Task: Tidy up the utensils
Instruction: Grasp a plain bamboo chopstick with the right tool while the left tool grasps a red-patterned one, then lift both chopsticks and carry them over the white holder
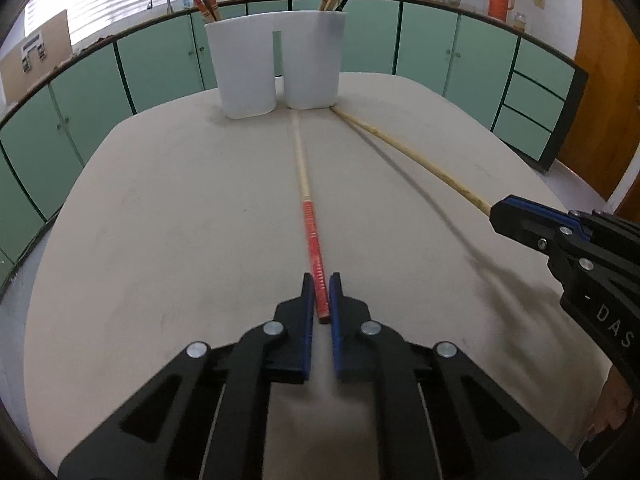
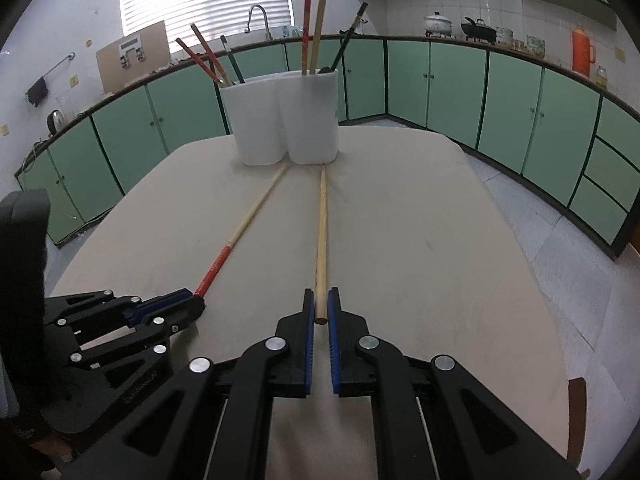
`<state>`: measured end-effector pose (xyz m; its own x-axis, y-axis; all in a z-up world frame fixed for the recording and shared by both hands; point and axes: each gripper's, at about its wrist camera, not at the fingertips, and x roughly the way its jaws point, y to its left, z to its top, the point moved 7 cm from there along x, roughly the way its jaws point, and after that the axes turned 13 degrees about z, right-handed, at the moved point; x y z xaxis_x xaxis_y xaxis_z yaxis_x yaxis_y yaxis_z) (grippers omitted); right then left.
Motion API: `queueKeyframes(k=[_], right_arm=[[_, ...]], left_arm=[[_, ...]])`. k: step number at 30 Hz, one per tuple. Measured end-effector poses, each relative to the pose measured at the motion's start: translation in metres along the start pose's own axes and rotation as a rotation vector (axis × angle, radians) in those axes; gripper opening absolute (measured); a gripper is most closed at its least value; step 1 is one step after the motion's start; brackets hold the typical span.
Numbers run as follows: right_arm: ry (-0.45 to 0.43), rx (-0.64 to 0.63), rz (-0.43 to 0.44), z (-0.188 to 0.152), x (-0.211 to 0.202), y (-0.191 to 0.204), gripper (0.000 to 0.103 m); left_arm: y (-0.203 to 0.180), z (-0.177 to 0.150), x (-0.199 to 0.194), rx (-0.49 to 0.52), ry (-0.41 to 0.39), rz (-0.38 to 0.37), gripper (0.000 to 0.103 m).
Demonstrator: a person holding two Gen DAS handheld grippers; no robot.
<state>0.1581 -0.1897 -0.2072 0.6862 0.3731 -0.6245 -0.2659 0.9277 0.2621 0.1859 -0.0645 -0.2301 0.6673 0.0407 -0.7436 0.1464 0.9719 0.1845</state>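
Note:
A white two-compartment utensil holder (image 1: 280, 64) (image 2: 286, 116) stands at the far end of the table with several chopsticks upright in it. My left gripper (image 1: 321, 294) is shut on the red end of a red-and-cream chopstick (image 1: 308, 204) (image 2: 240, 236) that lies along the table, its tip at the holder's base. My right gripper (image 2: 320, 304) (image 1: 496, 208) is shut on the near end of a plain wooden chopstick (image 2: 321, 232) (image 1: 416, 156), which also lies with its tip at the holder's base.
The beige table (image 1: 160, 240) (image 2: 420, 240) carries only the holder and the two chopsticks. Green cabinets (image 1: 160, 64) (image 2: 440, 80) run behind it, with a sink tap, pots and an orange flask (image 2: 582, 50) on the counter.

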Motion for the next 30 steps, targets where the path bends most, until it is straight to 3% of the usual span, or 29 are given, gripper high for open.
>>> queueKeyframes(k=[11, 22, 30], right_arm=[[-0.054, -0.066, -0.012, 0.017, -0.018, 0.006, 0.007], [-0.155, -0.134, 0.017, 0.072, -0.052, 0.016, 0.007], [-0.186, -0.148, 0.084, 0.116, -0.069, 0.022, 0.007]], left_arm=[[0.015, 0.021, -0.044, 0.018, -0.091, 0.013, 0.005], [0.039, 0.081, -0.118, 0.007, -0.285, 0.026, 0.005], [0.049, 0.118, -0.143, -0.020, -0.364, 0.022, 0.005]])
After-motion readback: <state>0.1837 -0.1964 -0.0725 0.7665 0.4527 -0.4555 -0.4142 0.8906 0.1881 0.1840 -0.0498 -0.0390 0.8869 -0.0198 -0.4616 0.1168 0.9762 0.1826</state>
